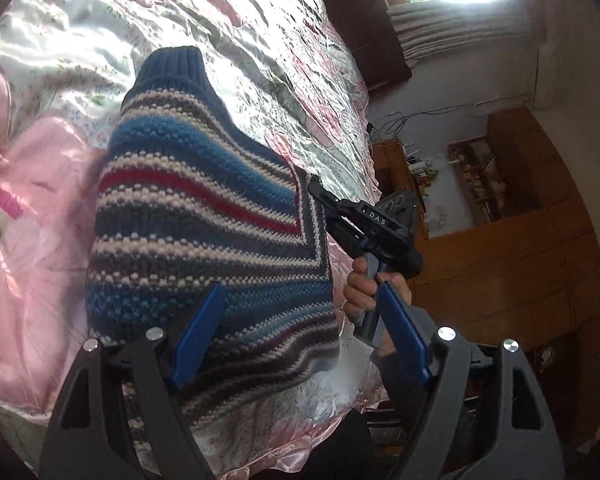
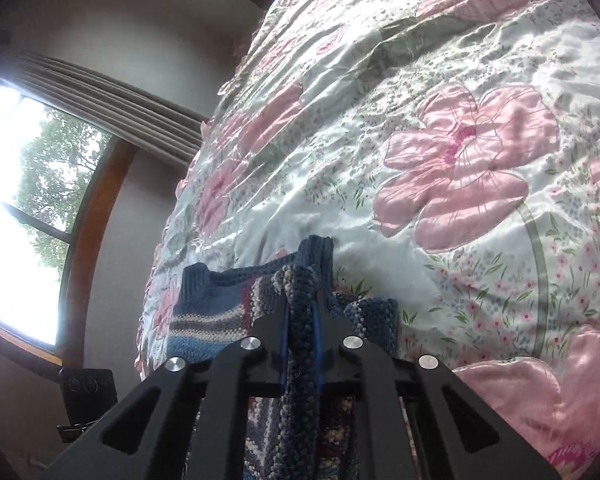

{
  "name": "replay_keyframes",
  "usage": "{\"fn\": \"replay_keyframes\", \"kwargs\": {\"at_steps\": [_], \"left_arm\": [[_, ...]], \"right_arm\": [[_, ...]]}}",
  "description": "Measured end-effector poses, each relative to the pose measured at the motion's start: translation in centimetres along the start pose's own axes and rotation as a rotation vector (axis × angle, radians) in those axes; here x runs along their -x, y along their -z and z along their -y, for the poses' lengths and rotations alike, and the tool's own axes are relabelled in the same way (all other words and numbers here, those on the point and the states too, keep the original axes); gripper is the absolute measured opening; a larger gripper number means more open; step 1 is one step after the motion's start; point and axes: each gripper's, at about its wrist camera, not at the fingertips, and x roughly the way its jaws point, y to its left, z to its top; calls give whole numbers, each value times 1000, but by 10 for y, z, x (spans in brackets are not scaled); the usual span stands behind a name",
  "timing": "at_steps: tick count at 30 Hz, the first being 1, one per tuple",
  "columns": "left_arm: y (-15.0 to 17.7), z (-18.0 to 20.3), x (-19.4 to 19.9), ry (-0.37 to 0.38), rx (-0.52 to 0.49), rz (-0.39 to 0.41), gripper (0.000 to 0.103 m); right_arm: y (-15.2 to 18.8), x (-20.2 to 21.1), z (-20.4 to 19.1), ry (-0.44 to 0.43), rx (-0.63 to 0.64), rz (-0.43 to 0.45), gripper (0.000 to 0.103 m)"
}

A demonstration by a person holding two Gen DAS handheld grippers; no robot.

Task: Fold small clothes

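A small knitted sweater (image 1: 204, 208) with blue, white, grey and red stripes lies on a floral bedspread (image 1: 80, 60), its dark blue ribbed end pointing away. My left gripper (image 1: 300, 287) hovers open over the near part of the sweater, blue fingers (image 1: 198, 336) spread wide and holding nothing. A hand (image 1: 360, 292) holds my right gripper (image 1: 316, 192), whose tip is at the sweater's right edge. In the right wrist view my right gripper (image 2: 302, 300) is shut on a bunched fold of the sweater (image 2: 208, 316), which runs back between the jaws.
The bedspread (image 2: 420, 80) stretches far beyond the sweater. The bed's edge runs along the right of the left wrist view, with a wooden cabinet (image 1: 500, 260) and a cluttered shelf (image 1: 476, 176) past it. A window (image 2: 16, 208) with curtains lies off the bed's left side.
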Motion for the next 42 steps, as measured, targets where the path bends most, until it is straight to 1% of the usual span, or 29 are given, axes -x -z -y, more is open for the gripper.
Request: {"fn": "replay_keyframes", "kwargs": {"at_steps": [2, 4, 6, 8, 10, 11, 13, 14, 17, 18, 19, 20, 21, 23, 25, 26, 27, 30, 31, 32, 33, 34, 35, 36, 38, 39, 40, 41, 42], "left_arm": [[5, -5, -3, 4, 7, -10, 77], [5, -12, -3, 7, 21, -14, 77], [5, -13, 2, 13, 36, -22, 78], [-1, 0, 7, 20, 3, -26, 78], [-14, 15, 15, -3, -55, -4, 80], [-24, 19, 18, -11, -71, 7, 82], [-44, 17, 18, -26, -67, 23, 83], [-54, 13, 14, -31, -54, 19, 83], [-75, -7, -7, -66, -9, -29, 82], [-79, -15, -14, -94, 9, -42, 82], [-82, -25, -21, -104, 23, -62, 82], [-83, -34, -27, -121, 35, -77, 77], [-84, -42, -31, -141, 45, -85, 69], [-84, -46, -35, -157, 36, -103, 65], [-85, -40, -27, -166, 42, -92, 67], [-84, -32, -20, -171, 23, -72, 73], [-79, -19, -13, -166, -10, -59, 76], [-50, 9, -6, -112, -89, -94, 76], [-39, 12, -9, -110, -98, -114, 76], [-30, 10, -13, -135, -104, -124, 76], [-25, 4, -16, -175, -103, -124, 74], [-22, -7, -19, -180, -84, -126, 73], [-21, -19, -21, -186, -55, -120, 65], [-19, -28, -21, -201, -33, -112, 50], [-17, -36, -18, -206, -7, -99, 41], [-16, -33, -12, -193, 5, -89, 47], [-14, -25, -5, -176, -2, -75, 56], [-9, -15, 3, -161, -22, -62, 68], [-3, -7, 9, -156, -46, -58, 70]], "right_arm": [[3, -11, 19, 35, -57, -30, 9], [10, -22, 33, 75, -73, -55, 9], [12, -24, 36, 53, -94, -62, 11], [10, -10, 29, 37, -81, -27, 18], [11, 17, 7, 48, -15, 45, 19], [14, 27, -5, 14, 5, 55, 19], [25, 31, -29, -72, 40, -3, 19], [32, 27, -38, -93, 65, -42, 19], [50, 5, -35, -87, 69, -141, 18], [54, -1, -25, -57, 60, -155, 16], [57, -7, -13, -44, 41, -166, 0], [59, -11, 1, -37, 22, -174, 0], [60, -13, 14, -50, 0, -172, 0], [59, -10, 30, -100, -68, -174, 0], [58, 2, 22, -119, -59, -163, 0], [59, 13, 14, -127, -42, -150, 4], [62, 24, 6, -147, -26, -140, 6], [77, 50, -8, -189, 3, -140, 6], [84, 51, -9, -196, -3, -151, 6], [90, 50, -6, -179, 0, -158, 6], [95, 44, -3, -159, -6, -173, 6], [99, 37, 7, -139, -31, -191, 0], [104, 29, 15, -116, -36, -205, 0], [107, 26, 24, -109, -51, -197, 0], [109, 32, 26, -122, -91, -175, 0], [110, 39, 19, -121, -81, -158, 0], [114, 48, 10, -126, -63, -146, 5], [118, 58, -1, -131, -34, -134, 5], [123, 67, -10, -137, -7, -126, 5]]}}
